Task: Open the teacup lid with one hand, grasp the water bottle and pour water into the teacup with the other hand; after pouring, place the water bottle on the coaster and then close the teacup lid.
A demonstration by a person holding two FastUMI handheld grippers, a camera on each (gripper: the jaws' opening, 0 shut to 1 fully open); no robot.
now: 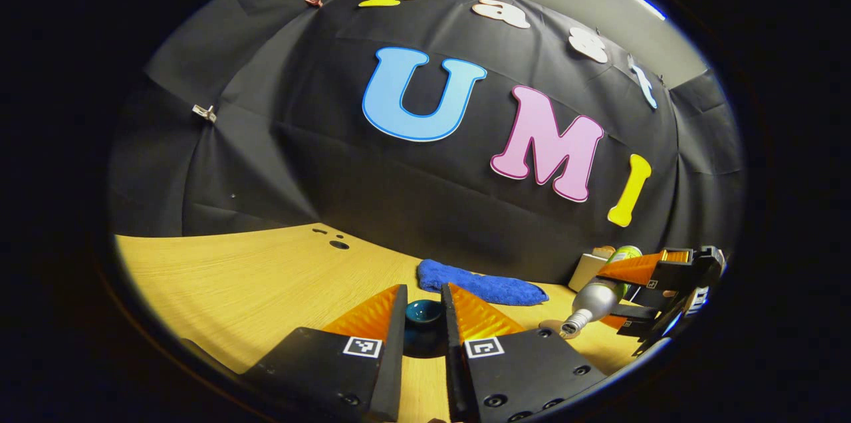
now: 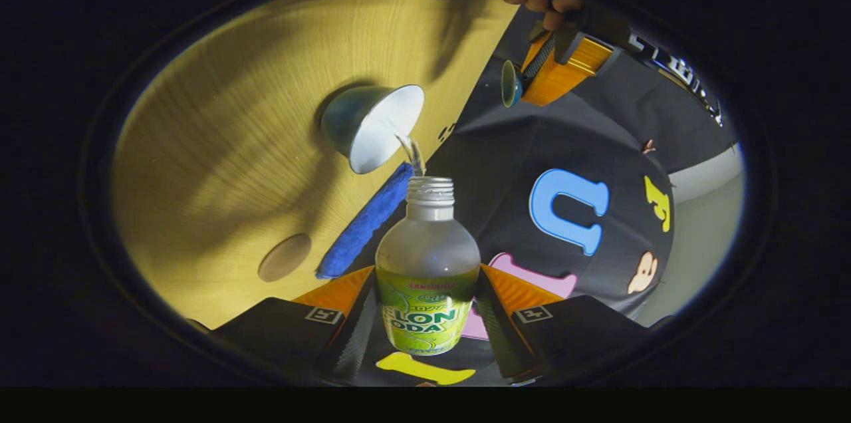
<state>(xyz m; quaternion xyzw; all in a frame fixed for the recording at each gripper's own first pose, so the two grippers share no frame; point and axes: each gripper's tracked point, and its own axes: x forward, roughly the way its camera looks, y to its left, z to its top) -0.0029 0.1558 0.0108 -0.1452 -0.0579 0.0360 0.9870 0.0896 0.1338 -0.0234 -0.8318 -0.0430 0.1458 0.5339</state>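
Pour step in progress: bottle tipped, lid held clear.

The right gripper [image 2: 425, 316] has both fingers pressed on the labelled waist of the water bottle [image 2: 427, 263], whose uncapped mouth points toward 12 o'clock in the right gripper view, releasing 1 thin stream into the open teacup [image 2: 375, 125] on the wooden table [image 2: 219, 143]. The left gripper [image 1: 425, 316] holds the teacup lid [image 1: 423, 314] narrowly between its 2 fingers, off to the side near the blue cloth [image 1: 482, 284]. The coaster [image 2: 284, 257] lies at 8 o'clock from the cup, bare. Next move, by judgement: right the bottle once the cup fills, then carry it upright to the coaster before the lid goes back on.
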